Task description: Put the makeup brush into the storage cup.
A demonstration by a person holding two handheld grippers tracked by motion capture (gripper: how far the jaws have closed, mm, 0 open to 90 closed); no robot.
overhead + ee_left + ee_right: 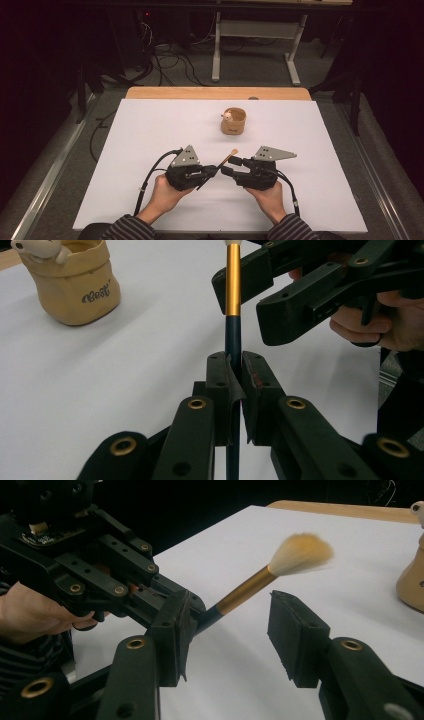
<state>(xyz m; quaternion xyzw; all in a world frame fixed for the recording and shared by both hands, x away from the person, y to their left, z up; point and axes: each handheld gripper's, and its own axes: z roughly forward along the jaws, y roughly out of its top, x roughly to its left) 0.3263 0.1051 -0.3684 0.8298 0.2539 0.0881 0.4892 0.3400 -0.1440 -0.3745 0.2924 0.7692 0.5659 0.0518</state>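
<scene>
My left gripper (214, 171) pinches the brush (233, 325) by its dark handle; my right gripper (228, 166) stands spread around the gold ferrule, at three o'clock of it; I should centre the pads before squeezing; the right gripper view shows the bristles (301, 554); the pouch (233, 121) waits at twelve o'clock.

Both grippers, the left gripper (212, 171) and the right gripper (226, 165), are black, each topped by a grey 3-cornered plate dotted with small holes. Brass-ringed screws stud their 2 jaws. A black cable trails from each, and the person's sleeves (131, 227) are dark with thin pale stripes.
</scene>
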